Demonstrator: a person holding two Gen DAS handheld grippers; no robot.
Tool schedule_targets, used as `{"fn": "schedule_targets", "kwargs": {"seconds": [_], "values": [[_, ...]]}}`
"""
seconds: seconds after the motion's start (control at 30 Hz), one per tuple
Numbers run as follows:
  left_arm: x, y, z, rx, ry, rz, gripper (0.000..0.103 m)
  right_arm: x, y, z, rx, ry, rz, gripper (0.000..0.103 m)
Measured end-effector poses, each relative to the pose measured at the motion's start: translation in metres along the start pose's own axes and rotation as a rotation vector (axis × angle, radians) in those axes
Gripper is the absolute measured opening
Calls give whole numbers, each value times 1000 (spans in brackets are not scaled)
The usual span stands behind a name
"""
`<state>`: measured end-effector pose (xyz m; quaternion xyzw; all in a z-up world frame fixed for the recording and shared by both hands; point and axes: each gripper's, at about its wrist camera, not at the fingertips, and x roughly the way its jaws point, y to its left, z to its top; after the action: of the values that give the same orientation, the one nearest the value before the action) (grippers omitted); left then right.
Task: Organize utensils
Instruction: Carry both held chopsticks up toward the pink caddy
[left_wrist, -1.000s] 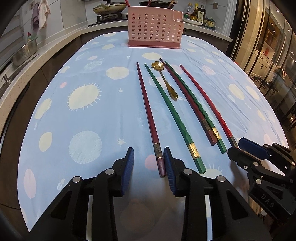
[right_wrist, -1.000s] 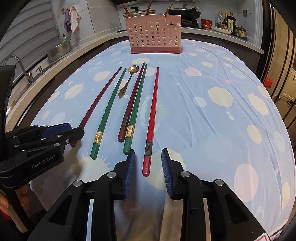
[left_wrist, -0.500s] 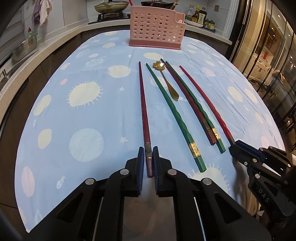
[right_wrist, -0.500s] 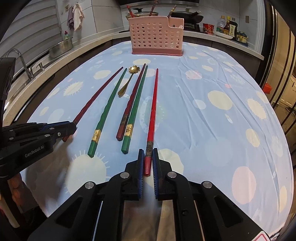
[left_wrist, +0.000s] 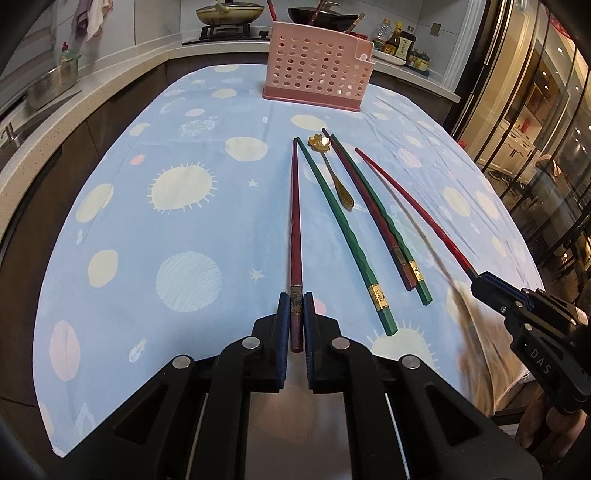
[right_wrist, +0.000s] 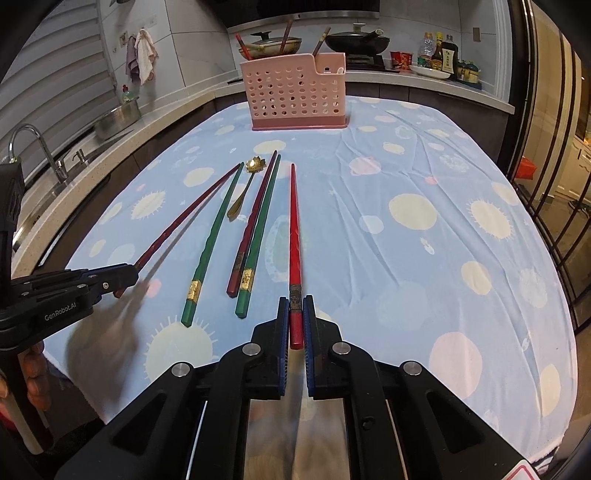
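Observation:
My left gripper (left_wrist: 296, 306) is shut on the butt end of a dark red chopstick (left_wrist: 295, 221), raised off the cloth. My right gripper (right_wrist: 296, 310) is shut on the butt end of a bright red chopstick (right_wrist: 294, 229), also raised. Each shows in the other view: the right gripper (left_wrist: 484, 284) and the left gripper (right_wrist: 125, 275). On the cloth lie two green chopsticks (left_wrist: 343, 236) (left_wrist: 380, 218), one dark red chopstick (left_wrist: 365, 206) and a gold spoon (left_wrist: 332, 173). A pink perforated utensil holder (left_wrist: 317, 81) stands at the far end and holds several utensils.
The table carries a blue cloth with pale dots (left_wrist: 184, 192). A counter with a sink and faucet (right_wrist: 33, 147) runs along the left. A stove with pans (right_wrist: 354, 40) and bottles (right_wrist: 443, 55) are behind the holder. Glass doors (left_wrist: 535, 110) stand at the right.
Both grippers closed on their chopsticks and have lifted the butt ends off the cloth. The other chopsticks and the spoon have not moved.

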<state>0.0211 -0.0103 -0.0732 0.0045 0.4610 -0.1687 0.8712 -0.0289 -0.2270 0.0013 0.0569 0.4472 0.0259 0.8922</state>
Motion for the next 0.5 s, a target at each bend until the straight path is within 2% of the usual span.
{"fn": "schedule_targets", "kwargs": {"seconds": [0.3, 0.5], "values": [[-38, 1, 22, 0, -104, 1, 7, -36, -21, 32, 79, -94, 48, 7], [-60, 5, 49, -3, -188, 3, 7, -56, -33, 63, 87, -180, 45, 7]]}}
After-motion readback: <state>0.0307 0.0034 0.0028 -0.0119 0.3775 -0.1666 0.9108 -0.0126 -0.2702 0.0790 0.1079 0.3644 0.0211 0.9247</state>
